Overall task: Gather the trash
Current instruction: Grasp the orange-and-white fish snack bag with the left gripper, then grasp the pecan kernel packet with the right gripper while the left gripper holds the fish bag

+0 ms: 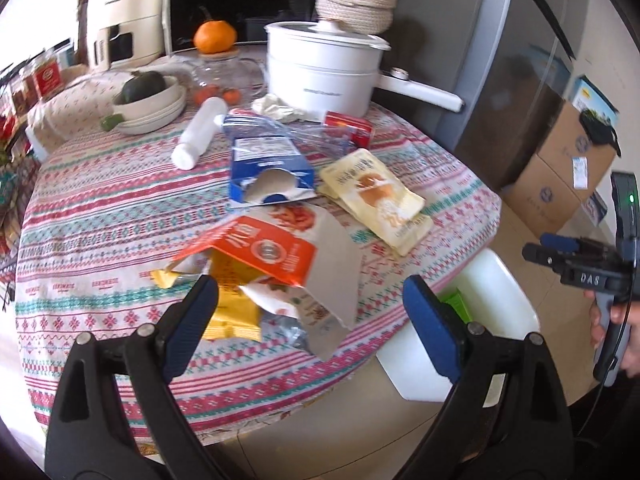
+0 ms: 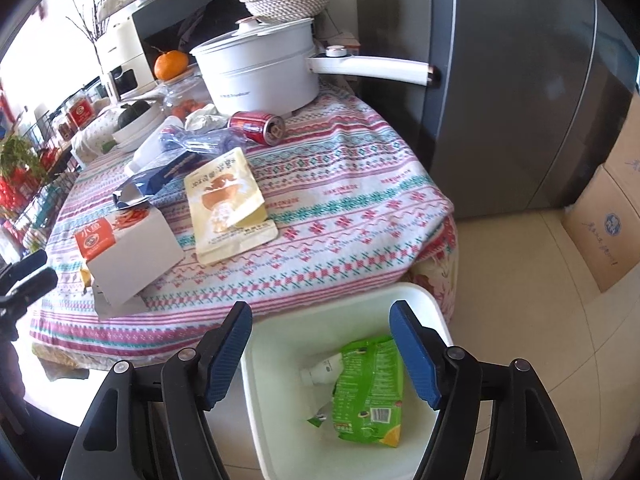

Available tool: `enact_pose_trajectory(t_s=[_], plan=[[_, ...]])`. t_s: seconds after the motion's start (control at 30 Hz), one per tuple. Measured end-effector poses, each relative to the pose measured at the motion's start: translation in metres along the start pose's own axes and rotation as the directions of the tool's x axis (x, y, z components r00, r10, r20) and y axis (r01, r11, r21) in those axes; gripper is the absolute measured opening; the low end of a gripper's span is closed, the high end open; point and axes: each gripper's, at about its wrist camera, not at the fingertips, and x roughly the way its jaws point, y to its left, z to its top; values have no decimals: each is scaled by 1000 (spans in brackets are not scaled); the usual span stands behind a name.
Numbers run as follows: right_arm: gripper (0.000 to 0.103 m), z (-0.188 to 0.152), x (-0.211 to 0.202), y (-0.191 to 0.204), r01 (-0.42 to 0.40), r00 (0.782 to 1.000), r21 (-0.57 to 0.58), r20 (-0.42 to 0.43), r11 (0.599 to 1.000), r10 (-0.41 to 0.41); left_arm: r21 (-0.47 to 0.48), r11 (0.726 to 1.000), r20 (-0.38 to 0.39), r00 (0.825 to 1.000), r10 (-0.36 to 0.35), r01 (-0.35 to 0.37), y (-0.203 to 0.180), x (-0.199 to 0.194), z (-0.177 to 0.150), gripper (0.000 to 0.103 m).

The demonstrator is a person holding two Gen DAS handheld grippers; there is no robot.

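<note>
Left gripper (image 1: 310, 312): jaws wide apart, nothing between them, poised over the orange box (image 1: 276, 256) at the table's near edge. Right gripper (image 2: 320, 352): jaws apart and empty, above the white bin (image 2: 420, 300) on the floor just off the table edge. No earlier frame to compare.

Trash locations: green packet (image 2: 368, 392) and a small white bottle (image 2: 324, 372) already inside the bin. Still on the tablecloth (image 1: 100, 220): orange box with yellow wrappers (image 1: 236, 316) under it, blue carton (image 1: 268, 160) at 12 o'clock of the box, cream pouches (image 1: 380, 196) at 2 o'clock, red can (image 2: 258, 126) on its side further back, white tube (image 1: 200, 132) at 11 o'clock, crumpled tissue (image 1: 280, 106) by the pot.

Risks, as judged:
- Box torn open and loose; a grip on one flap likely to tear or spill the wrappers.
- Box overhanging the table edge; a nudge could drop it outside the bin.
- Can lying on its side; liable to roll if bumped.
- Bin narrow; wide cardboard may catch on the rim.

Surroundings: white pot (image 1: 324, 68) with long handle (image 2: 372, 68) at 1 o'clock, jutting toward the fridge (image 2: 500, 100); bowls (image 1: 152, 104) and glass jar (image 1: 224, 72) behind the trash, not to be collected. Cardboard cartons (image 1: 560, 176) on the floor beyond the bin. Reach to the can and tissue crowded by the pot.
</note>
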Motion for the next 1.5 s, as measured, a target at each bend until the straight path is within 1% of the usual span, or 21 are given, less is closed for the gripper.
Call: enact_pose_trajectory(t_s=[0.17,0.23,0.3,0.37,0.43,0.47,0.5,0.53,0.77,0.8,0.83,0.87,0.9,0.93,1.0,1.07,1.2,1.37,1.5], plan=[[73,8,6,16,-11,1000,-15,-4,1000,11,-94,995,-24,999,-29,27,29,8,9,93],[74,11,8,22,-15,1000,-21,-3,1000,15,-134,990,-40,998,-46,41,38,15,12,93],[74,13,10,28,-20,1000,-28,-4,999,20,-179,982,-55,996,-76,65,46,24,14,91],[74,15,12,33,-25,1000,-34,-5,999,25,-224,970,-66,991,-113,95,52,32,16,83],[74,17,13,37,-27,1000,-40,-4,999,26,-265,957,-70,987,-144,121,57,40,18,69],[74,18,13,39,-27,1000,-43,-4,999,26,-281,950,-68,985,-158,133,58,43,18,64],[74,18,14,40,-26,1000,-46,-3,999,26,-297,944,-67,983,-172,144,60,47,18,56],[74,19,14,41,-26,1000,-48,-3,998,26,-310,939,-66,982,-180,151,62,50,19,52],[74,17,16,42,-23,1000,-49,-8,999,22,-357,926,-90,981,-169,127,63,71,17,39],[74,17,16,41,-22,1000,-48,-8,999,22,-361,924,-93,981,-168,125,63,74,18,36],[74,17,16,41,-22,1000,-45,-10,999,22,-366,922,-95,981,-168,122,63,76,18,29],[74,17,17,40,-22,1000,-44,-11,999,21,-374,919,-94,981,-172,125,63,78,18,27],[74,16,17,40,-22,1000,-43,-12,999,21,-388,911,-85,979,-184,138,64,78,18,23],[74,16,17,39,-22,1000,-41,-13,999,21,-402,902,-70,977,-200,156,65,77,19,16],[74,17,17,39,-22,1000,-36,-13,999,21,-423,882,-39,969,-245,206,65,74,22,13],[74,18,16,38,-24,1000,-31,-8,999,23,-419,876,-24,962,-272,238,62,68,25,9],[74,19,13,37,-25,1000,-25,4,999,25,-383,881,5,954,-299,278,50,55,29,5],[74,21,13,39,-28,1000,-22,6,999,28,-347,884,50,947,-316,314,41,30,34,2],[74,23,14,45,-34,999,-27,8,999,34,-303,892,107,942,-319,336,40,5,37,2]])
